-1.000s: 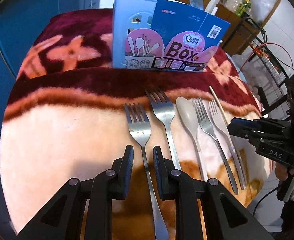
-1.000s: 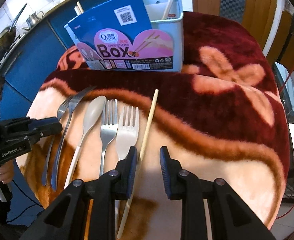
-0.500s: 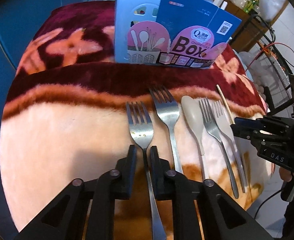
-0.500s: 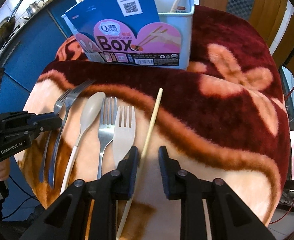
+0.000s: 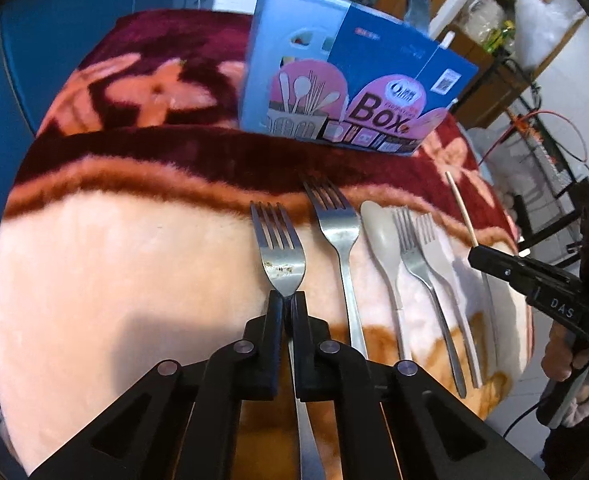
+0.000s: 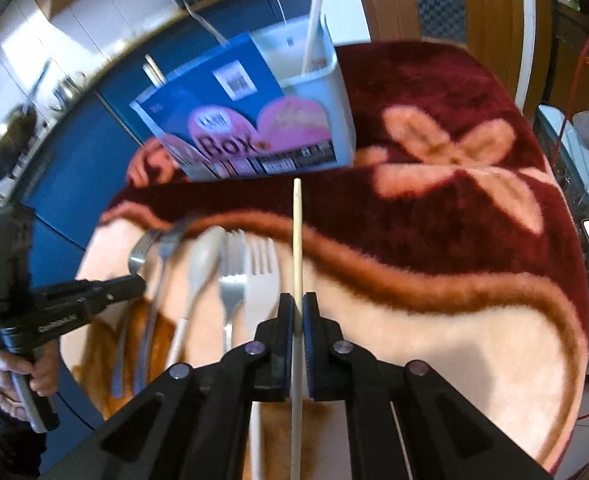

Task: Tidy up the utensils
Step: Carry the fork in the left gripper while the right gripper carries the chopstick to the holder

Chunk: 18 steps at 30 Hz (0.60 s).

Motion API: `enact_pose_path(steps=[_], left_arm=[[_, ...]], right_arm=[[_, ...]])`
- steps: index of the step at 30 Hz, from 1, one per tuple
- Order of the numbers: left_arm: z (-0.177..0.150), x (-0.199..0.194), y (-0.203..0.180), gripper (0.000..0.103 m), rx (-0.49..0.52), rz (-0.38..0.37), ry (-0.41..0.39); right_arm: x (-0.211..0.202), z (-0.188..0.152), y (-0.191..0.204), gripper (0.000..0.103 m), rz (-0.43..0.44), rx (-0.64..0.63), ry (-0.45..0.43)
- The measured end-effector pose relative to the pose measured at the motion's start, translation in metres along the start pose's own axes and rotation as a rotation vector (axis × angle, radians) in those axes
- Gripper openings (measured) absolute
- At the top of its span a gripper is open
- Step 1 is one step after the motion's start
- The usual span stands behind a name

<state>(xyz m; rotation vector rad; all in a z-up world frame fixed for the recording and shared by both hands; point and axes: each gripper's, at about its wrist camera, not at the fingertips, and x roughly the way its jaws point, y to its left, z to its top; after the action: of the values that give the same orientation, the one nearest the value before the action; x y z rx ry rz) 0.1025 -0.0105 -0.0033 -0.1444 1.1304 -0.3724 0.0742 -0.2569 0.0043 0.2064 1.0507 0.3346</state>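
Observation:
A light blue utensil box [image 5: 294,80] with a blue and pink label stands at the far side of the blanket; it also shows in the right wrist view [image 6: 306,120]. My left gripper [image 5: 287,300] is shut on the neck of a steel fork [image 5: 280,252], the leftmost of the row. Beside it lie another steel fork [image 5: 336,228], a beige spoon [image 5: 382,236], a steel fork [image 5: 410,248] and a pale plastic fork [image 5: 434,248]. My right gripper [image 6: 297,304] is shut on a wooden chopstick [image 6: 297,236], which points toward the box.
A red and peach flowered blanket [image 6: 454,240] covers the round table. One chopstick [image 6: 312,36] stands inside the box. Blue cabinets [image 6: 94,120] are behind at the left. A wire rack [image 5: 554,152] stands past the table's right edge.
Both grippers have closed: the left on the fork's neck, the right on the chopstick. The chopstick now points straight ahead between the right fingers and looks lifted off the blanket.

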Motion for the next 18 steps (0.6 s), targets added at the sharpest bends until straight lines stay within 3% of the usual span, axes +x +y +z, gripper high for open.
enact_pose_path(steps=[9,14,18], left_arm=[[-0.022,-0.04,-0.002,0.003,0.051,-0.046,-0.239],[-0.015,-0.064,-0.008,0.002,0.049,-0.055,-0.391],[-0.001,-0.084,-0.015,0.002,0.079,-0.035,-0.489]], right_arm=[[-0.041,-0.017,0.011,0.006,0.044,-0.037,-0.238],[-0.058,-0.015,0.018,0.006,0.04,-0.044,-0.378],[-0.063,-0.009,0.022,0.006,0.034,-0.048,-0.439]])
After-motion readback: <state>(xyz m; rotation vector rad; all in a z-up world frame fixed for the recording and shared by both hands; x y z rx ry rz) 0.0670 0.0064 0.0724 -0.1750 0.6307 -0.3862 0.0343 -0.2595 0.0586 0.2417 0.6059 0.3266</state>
